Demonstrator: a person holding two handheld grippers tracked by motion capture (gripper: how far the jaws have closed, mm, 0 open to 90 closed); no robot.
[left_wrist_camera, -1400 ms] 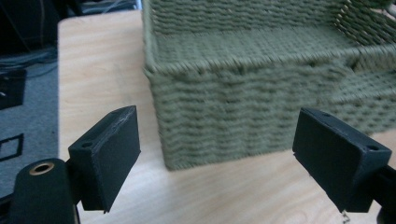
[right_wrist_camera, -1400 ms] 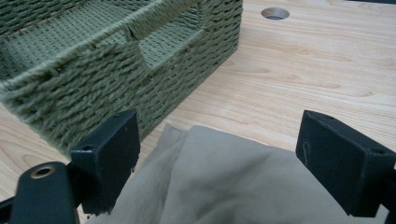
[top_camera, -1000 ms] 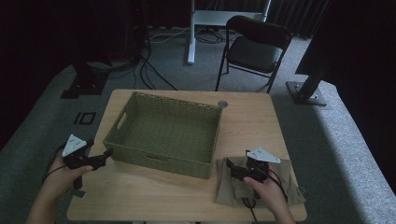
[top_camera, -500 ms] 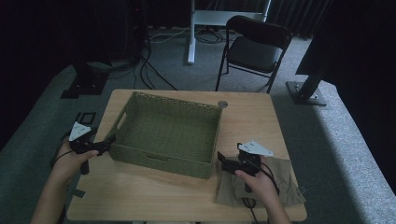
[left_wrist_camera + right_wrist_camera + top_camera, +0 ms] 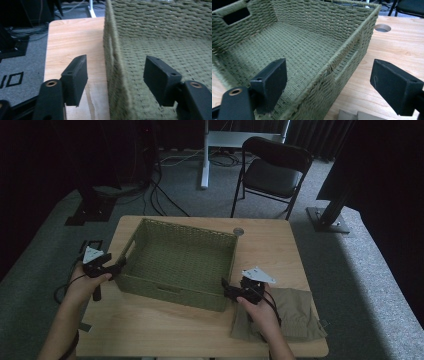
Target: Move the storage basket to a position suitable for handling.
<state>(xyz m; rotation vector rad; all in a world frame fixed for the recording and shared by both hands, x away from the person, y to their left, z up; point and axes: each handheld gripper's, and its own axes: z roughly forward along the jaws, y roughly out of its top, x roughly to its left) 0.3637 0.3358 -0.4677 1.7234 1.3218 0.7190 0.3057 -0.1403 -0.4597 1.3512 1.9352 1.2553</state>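
Straddling woven green basket (image 5: 180, 262) walls, both grippers, jaws closing left (image 5: 113, 80), wide right (image 5: 329, 82)

Readable text: none can be read in any of the views.
Mark on the grey carpeted floor (image 5: 22, 62): at the lower left of the left gripper view, black outlined shapes (image 5: 10, 79) look like a bar and a square, perhaps "10" or "IO"; cut off by the frame edge, so the reading is uncertain.
Same mark from above: in the high view, a small black square outline (image 5: 91, 244) lies on the floor at the left edge of the light wooden counter (image 5: 280, 260); too small to read.
Brands, labels, numbers: none legible on the green woven rectangular basket (image 5: 150, 287).
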